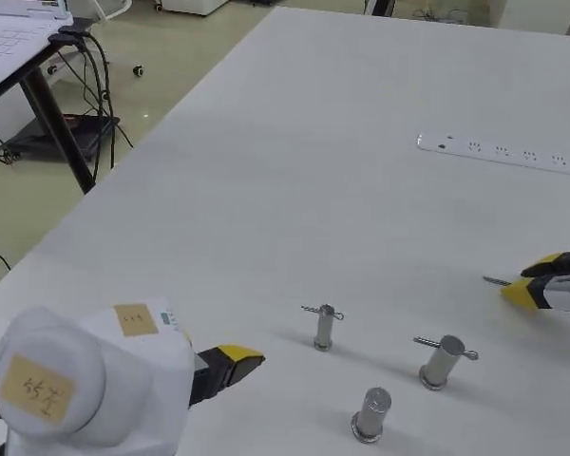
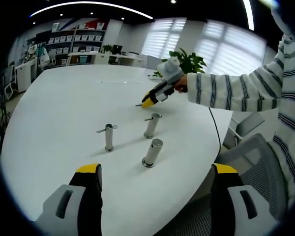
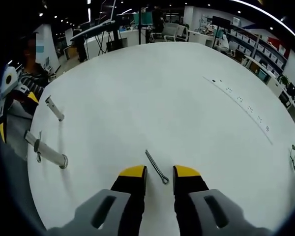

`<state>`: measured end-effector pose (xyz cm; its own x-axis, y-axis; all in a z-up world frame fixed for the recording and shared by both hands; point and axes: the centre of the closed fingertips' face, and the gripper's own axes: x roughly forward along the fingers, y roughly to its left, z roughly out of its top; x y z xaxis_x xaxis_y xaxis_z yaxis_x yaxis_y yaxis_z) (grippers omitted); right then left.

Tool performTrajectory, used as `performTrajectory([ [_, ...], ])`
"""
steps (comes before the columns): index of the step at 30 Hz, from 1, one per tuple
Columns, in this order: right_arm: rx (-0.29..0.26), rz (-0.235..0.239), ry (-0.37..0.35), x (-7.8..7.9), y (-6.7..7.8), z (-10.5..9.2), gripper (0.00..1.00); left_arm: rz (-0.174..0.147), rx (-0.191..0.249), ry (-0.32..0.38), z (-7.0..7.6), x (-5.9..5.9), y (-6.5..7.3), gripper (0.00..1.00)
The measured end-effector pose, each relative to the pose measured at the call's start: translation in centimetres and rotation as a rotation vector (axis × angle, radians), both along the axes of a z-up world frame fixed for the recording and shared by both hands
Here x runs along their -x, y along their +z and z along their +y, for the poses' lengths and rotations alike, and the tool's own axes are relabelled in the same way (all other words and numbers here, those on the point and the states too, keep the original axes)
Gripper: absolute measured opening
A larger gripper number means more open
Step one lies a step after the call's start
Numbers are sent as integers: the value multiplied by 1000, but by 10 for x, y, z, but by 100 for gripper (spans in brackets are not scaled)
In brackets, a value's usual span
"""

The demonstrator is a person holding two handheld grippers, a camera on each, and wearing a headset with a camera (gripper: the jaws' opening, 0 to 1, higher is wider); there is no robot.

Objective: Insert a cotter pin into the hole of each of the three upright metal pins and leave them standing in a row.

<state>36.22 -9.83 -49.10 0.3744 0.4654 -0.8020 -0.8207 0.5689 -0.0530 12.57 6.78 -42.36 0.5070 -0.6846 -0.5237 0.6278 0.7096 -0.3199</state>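
1. Left gripper (image 2: 156, 171) is nearest the person, at the lower left of the head view. Its jaws are spread wide and hold nothing. In the left gripper view the three upright pins stand ahead of the gap between its yellow tips.
2. Just beyond and to the right of the left gripper, apart from it, the plain metal pin (image 1: 371, 413) stands upright on the white table (image 1: 266, 190). It is the closest of the three and is not yet fitted with a cotter pin.
3. Behind it stand the other two. The left metal pin (image 1: 325, 328) has the first cotter pin (image 1: 321, 310) through its top. The right metal pin (image 1: 442, 361) carries the second cotter pin (image 1: 446, 345) the same way. With the plain one they form a triangle, not a row.
4. Farther out, at the right edge of the head view, the right gripper (image 3: 159, 172) is held low over the table by a hand in a striped sleeve (image 2: 236, 91).
   - Its jaws are narrow but parted.
   - The loose cotter pin (image 3: 153, 162) lies between the tips, loop end toward the gripper and straight end pointing away.
   - The gap looks wider than the pin, and I cannot tell whether a jaw touches it.
   - This pin is well apart from the plain metal pin.
5. Farthest on the table lies a white power strip (image 1: 503, 154). Past the table's left edge, cables (image 1: 90, 85) hang beside a laptop (image 1: 9, 33).
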Motion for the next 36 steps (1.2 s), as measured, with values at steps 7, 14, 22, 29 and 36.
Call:
performTrajectory([
  [7, 6, -5, 28, 5, 0, 7, 9, -8, 7, -4, -2, -1, 2, 89],
  [14, -2, 2, 8, 5, -1, 10, 1, -16, -9, 1, -1, -2, 1, 85],
  [22, 61, -55, 76, 7, 0, 13, 0, -28, -7, 28, 5, -6, 3, 84],
  [29, 25, -33, 31, 4, 0, 9, 0, -39, 6, 33, 6, -5, 6, 82],
  [36, 42, -83, 41, 0, 1, 10, 0, -57, 15, 51, 14, -11, 12, 80],
])
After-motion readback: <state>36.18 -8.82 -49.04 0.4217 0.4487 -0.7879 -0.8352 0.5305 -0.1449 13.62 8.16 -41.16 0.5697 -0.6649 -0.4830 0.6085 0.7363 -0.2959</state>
